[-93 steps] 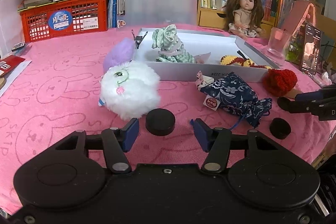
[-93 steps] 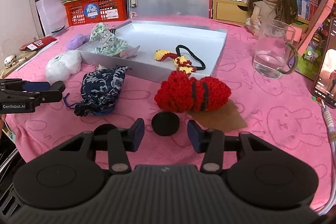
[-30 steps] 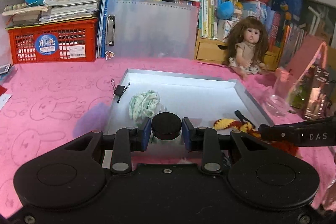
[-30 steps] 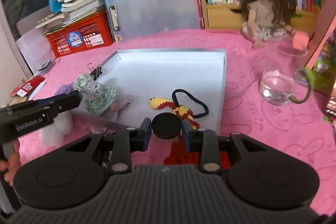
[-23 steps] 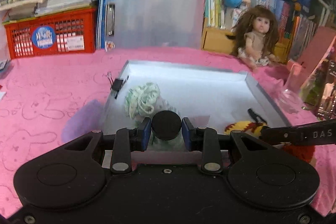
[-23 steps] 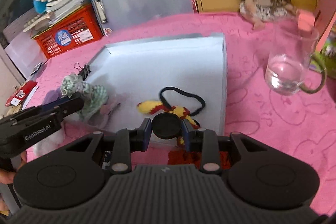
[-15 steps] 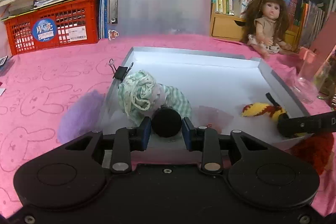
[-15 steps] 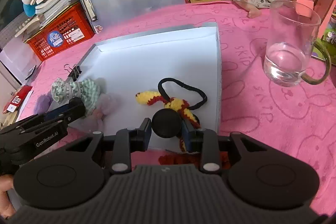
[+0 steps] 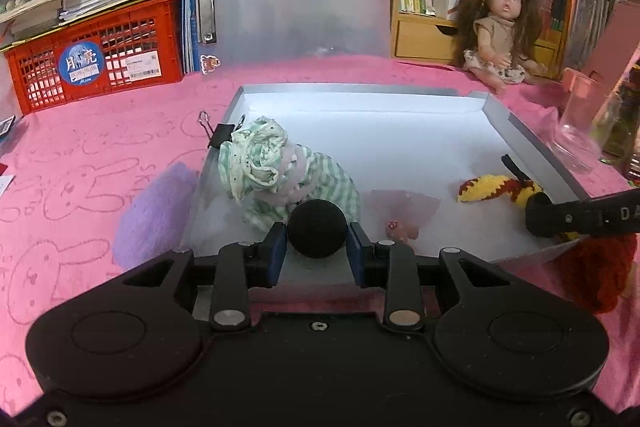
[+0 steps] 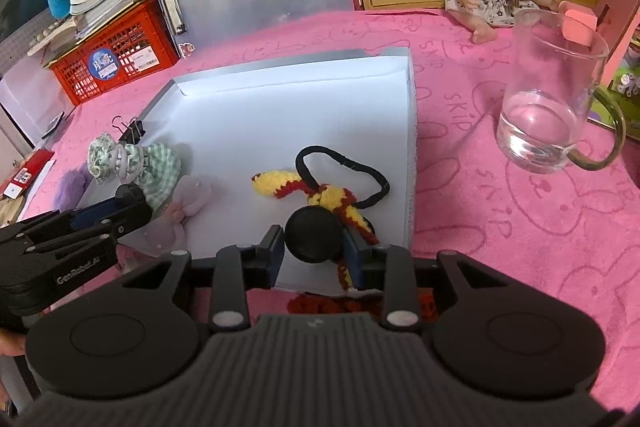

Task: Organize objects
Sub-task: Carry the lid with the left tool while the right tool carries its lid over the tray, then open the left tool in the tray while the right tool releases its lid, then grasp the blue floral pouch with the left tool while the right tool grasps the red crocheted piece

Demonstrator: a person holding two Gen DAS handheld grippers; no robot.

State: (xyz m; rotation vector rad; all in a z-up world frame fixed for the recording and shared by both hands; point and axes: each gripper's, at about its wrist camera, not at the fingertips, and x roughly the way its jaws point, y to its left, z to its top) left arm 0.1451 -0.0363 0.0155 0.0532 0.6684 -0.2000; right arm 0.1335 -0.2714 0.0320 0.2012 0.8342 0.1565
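My left gripper [image 9: 317, 251] is shut on a black round disc [image 9: 317, 233] and holds it over the near edge of the white tray [image 9: 360, 93]. My right gripper [image 10: 315, 251] is shut on a second black disc [image 10: 314, 235] above the tray's [image 10: 412, 115] near right corner. In the tray lie a green checked cloth bundle [image 9: 272, 173], a yellow and red crochet piece with a black hair tie [image 10: 320, 193] and a pale pink bow [image 10: 188, 199]. The left gripper also shows at the left of the right wrist view [image 10: 128, 205].
A glass mug with water [image 10: 544, 107] stands right of the tray. A doll [image 9: 500, 27], a red basket [image 9: 96, 63] and a clear clipboard [image 9: 292, 3] line the back. A purple fluffy thing [image 9: 156, 211] lies left of the tray, red crochet [image 9: 600, 267] at its near right.
Both grippers closed on the black discs, lifted them off the pink cloth and carried them forward over the tray's near edge, then lowered toward it.
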